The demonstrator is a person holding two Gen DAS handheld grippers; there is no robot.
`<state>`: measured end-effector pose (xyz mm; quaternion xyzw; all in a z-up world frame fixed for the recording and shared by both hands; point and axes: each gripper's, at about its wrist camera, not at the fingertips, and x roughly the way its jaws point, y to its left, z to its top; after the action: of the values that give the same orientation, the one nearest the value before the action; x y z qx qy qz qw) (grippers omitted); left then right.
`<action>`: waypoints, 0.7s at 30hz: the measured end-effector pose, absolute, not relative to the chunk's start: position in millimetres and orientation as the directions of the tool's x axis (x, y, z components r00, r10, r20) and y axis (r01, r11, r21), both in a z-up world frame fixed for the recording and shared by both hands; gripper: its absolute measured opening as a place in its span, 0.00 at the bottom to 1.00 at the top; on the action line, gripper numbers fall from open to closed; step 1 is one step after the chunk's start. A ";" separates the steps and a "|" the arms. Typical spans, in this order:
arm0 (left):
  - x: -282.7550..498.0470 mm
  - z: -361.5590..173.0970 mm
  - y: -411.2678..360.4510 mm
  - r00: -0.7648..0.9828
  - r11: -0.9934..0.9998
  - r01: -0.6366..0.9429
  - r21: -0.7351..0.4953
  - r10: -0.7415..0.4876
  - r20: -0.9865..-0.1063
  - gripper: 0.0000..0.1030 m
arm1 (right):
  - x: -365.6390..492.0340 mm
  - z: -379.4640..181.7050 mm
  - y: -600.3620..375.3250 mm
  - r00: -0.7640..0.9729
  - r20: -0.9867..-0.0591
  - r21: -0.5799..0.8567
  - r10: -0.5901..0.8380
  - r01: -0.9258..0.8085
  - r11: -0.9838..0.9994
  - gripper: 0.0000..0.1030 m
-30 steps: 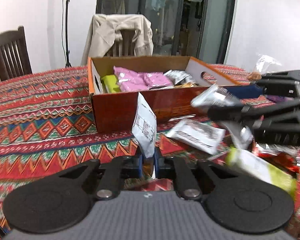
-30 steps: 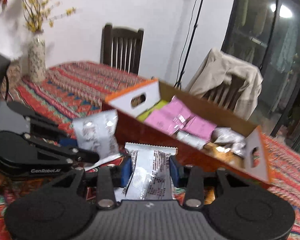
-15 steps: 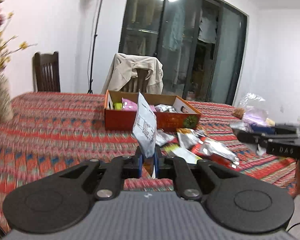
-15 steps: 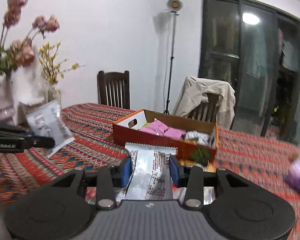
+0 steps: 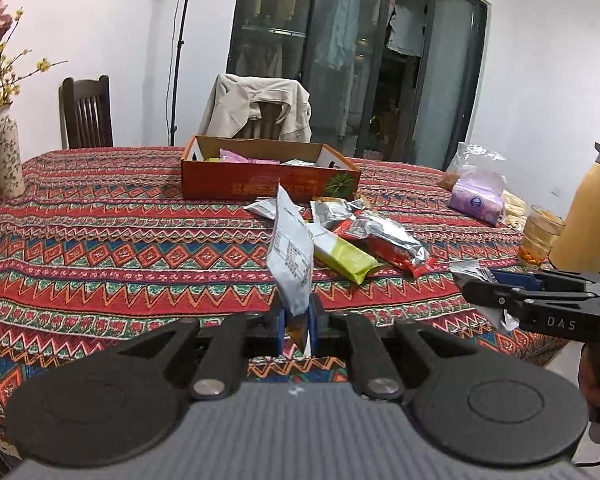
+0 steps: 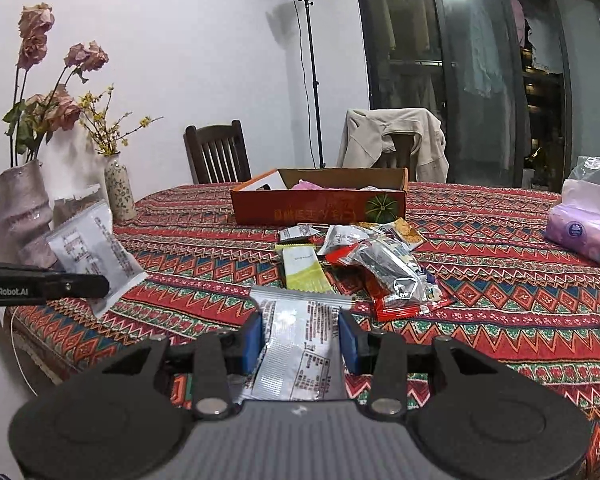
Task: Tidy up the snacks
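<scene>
Pinching a grey-white printed packet (image 5: 290,258) edge-on between its blue pads, the left gripper (image 5: 297,328) hangs over the near edge of the table (image 5: 100,248), the packet standing upright and slightly tilted above the jaws. Beside it, the right gripper (image 6: 302,340) is clamped across a wider silver packet (image 6: 296,344) that lies flat between its blue pads, its crimped top edge pointing toward the far side; in the left wrist view only a corner of this packet shows past the black fingers at the right.

Past both grippers, toward the middle of the patterned red cloth, loose snacks lie in a heap: a yellow-green bar (image 6: 302,270) nearest, touching a silver-and-red wrapper (image 6: 396,280) on its right, with smaller silver sachets (image 6: 298,233) and a cracker pack (image 6: 406,232) just behind them. Farther on, near the far edge, sits the open orange cardboard box (image 6: 320,208) with a pink packet (image 5: 234,156) and others already inside.

Toward the right edge rests a purple tissue pack (image 6: 582,228) beside a clear bag; in the left wrist view a glass (image 5: 540,236) and a yellow flask (image 5: 588,208) stand at the near right corner. Two vases (image 6: 118,188) with flowers stand at the left edge. Behind the table are a dark wooden chair (image 6: 216,152) and a second chair draped with a beige jacket (image 6: 394,138).
</scene>
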<state>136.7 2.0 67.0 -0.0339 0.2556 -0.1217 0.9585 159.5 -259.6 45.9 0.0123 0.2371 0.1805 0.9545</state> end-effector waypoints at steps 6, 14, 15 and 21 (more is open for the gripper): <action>147.0 69.6 -2.2 0.832 0.964 0.233 -0.131 -0.267 -0.486 0.11 | 161.7 43.4 -266.5 0.826 -0.438 0.127 0.354 -0.334 0.934 0.38; 209.4 97.4 -2.0 0.831 0.945 0.301 -0.131 -0.327 -0.450 0.11 | 206.0 52.3 -277.6 0.822 -0.418 0.164 0.388 -0.352 0.922 0.38; 223.7 103.6 -1.3 0.831 0.939 0.314 -0.136 -0.342 -0.440 0.11 | 215.6 57.4 -278.4 0.823 -0.412 0.159 0.392 -0.358 0.920 0.38; 322.5 118.1 -7.0 0.826 0.924 0.347 -0.161 -0.383 -0.414 0.11 | 302.8 94.8 -279.2 0.854 -0.356 0.078 0.380 -0.379 0.922 0.38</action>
<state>322.5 -7.0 118.1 -0.0395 0.2249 -0.1913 0.9546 302.8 -279.2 94.8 0.0027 0.1852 0.1971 0.9627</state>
